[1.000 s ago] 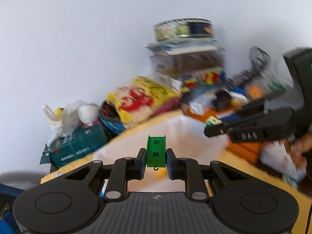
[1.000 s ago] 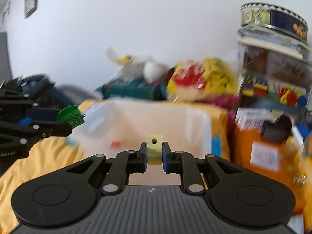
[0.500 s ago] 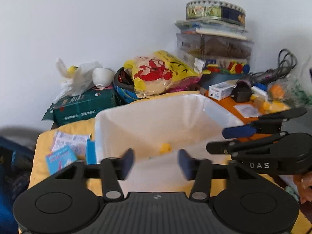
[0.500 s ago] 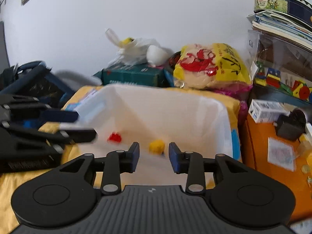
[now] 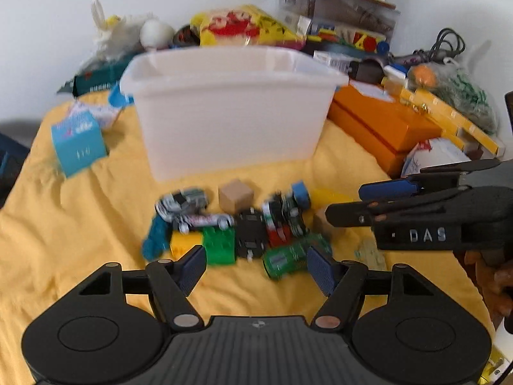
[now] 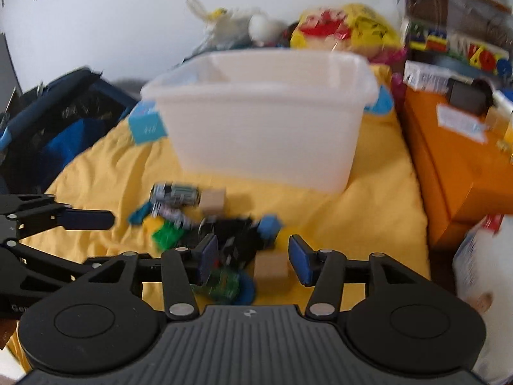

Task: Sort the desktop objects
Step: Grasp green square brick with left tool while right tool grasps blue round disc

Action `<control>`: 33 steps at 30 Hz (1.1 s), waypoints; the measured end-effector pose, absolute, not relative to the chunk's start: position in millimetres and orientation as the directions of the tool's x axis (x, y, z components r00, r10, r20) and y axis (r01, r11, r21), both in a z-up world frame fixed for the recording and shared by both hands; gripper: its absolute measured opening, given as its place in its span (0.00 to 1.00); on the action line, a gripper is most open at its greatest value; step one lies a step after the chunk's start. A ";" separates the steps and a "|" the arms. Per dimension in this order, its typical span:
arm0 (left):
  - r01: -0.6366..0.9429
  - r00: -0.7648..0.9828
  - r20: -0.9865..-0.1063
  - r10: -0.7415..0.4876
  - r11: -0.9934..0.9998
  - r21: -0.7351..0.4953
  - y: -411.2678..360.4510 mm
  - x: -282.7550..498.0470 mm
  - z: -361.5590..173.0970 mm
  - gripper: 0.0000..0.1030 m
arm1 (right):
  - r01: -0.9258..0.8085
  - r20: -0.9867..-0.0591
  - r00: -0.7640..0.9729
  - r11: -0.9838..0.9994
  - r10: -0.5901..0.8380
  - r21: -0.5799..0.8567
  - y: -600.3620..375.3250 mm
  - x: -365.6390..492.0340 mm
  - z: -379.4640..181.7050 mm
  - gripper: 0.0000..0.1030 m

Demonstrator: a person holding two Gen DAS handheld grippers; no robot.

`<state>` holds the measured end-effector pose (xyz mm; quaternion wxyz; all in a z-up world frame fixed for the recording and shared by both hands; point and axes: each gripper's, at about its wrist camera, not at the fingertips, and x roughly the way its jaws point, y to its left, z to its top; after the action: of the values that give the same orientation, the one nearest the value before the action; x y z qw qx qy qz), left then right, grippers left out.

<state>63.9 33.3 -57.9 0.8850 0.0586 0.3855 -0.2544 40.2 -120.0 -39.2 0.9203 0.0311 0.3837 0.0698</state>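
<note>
Toys (image 5: 243, 227) lie heaped on the yellow cloth (image 5: 80, 224), near side of the white bin (image 5: 231, 112). Your left gripper (image 5: 256, 268) and right gripper (image 6: 253, 258) hover over them, jaws apart, empty.

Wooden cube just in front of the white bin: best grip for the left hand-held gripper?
Take the wooden cube across its left and right flat faces, coming from above with the left hand-held gripper open. It sits square and upright, but a toy car crowds its left side, so a low frontal approach would probably snag.
</note>
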 end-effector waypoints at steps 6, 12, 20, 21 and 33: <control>0.470 0.516 -0.761 -0.392 0.873 -0.130 36.2 61.4 -71.6 0.71 | -0.142 -0.720 0.675 0.986 0.163 0.090 -113.4 27.5 -47.8 0.57; 0.447 0.550 -0.757 -0.352 0.890 -0.090 40.3 57.2 -70.6 0.71 | -0.147 -0.727 0.669 0.986 0.154 0.074 -108.9 25.4 -51.9 0.57; 0.447 0.559 -0.768 -0.313 0.894 -0.039 45.3 55.7 -74.6 0.71 | -0.132 -0.735 0.661 0.988 0.147 0.079 -107.3 25.6 -56.0 0.57; 0.447 0.562 -0.763 -0.319 0.893 -0.044 47.2 56.0 -73.8 0.70 | -0.134 -0.735 0.661 0.988 0.148 0.079 -106.4 26.0 -56.0 0.57; 0.478 0.548 -0.755 -0.360 0.876 -0.070 52.3 70.5 -78.6 0.56 | -0.202 -0.753 0.648 0.979 0.116 -0.024 -87.7 32.8 -73.2 0.41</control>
<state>70.5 52.3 -78.6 0.8769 0.0720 0.4109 -0.2387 32.8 -87.7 -73.2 0.9063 -0.0527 0.4101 0.0877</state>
